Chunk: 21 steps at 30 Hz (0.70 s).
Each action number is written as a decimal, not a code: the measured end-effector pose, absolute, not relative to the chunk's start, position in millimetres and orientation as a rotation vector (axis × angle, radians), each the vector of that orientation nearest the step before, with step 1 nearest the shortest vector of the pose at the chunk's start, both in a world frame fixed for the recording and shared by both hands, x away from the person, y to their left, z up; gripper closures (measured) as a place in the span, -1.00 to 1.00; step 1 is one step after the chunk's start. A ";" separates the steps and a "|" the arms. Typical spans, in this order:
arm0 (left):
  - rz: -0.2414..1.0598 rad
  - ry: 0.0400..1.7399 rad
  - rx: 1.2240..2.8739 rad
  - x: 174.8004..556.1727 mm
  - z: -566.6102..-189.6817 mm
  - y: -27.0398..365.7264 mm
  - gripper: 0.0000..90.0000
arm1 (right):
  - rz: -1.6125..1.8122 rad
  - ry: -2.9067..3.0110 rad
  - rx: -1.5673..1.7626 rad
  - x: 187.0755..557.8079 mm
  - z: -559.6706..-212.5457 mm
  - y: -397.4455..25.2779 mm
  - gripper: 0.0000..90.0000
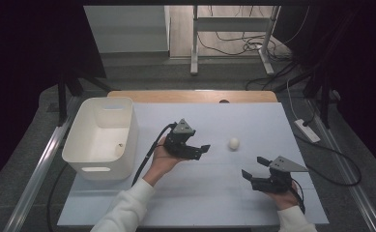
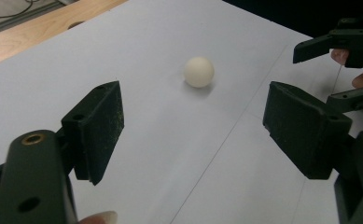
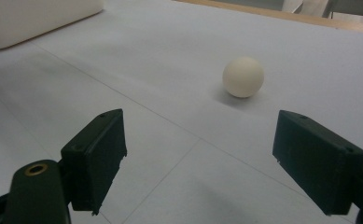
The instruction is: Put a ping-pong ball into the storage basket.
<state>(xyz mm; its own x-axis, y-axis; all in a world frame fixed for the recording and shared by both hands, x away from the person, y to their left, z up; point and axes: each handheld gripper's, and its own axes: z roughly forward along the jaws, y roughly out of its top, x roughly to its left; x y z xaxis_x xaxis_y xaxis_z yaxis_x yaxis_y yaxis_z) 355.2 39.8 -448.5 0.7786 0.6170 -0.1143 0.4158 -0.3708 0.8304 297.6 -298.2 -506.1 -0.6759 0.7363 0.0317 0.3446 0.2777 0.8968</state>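
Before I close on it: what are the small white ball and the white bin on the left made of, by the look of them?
The small white ball looks like smooth matte plastic, perhaps a hollow table-tennis type: even off-white skin, soft shading, no seam visible. The white rectangular bin looks like moulded plastic with a satin finish: rounded corners, rolled rim, a handle slot cut in its near wall. Neither can be confirmed by sight alone.

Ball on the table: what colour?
Ball: plain off-white, clearest in the right gripper view.

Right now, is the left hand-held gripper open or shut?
Open. In its own view the left hand-held gripper has its jaws spread wide with bare table between them; the white ball lies ahead, untouched.
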 end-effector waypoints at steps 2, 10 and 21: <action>0.264 0.770 2.018 357.2 -449.5 37.5 -0.53 | 1.366 2.163 0.978 297.4 -506.1 -298.0 -0.61; 0.256 0.762 2.039 366.0 -451.0 26.5 -0.53 | 1.366 2.161 0.977 297.7 -506.2 -297.7 -0.61; 0.253 0.732 2.064 378.3 -458.1 5.3 -0.53 | 1.360 2.163 0.982 297.2 -506.5 -298.0 -0.61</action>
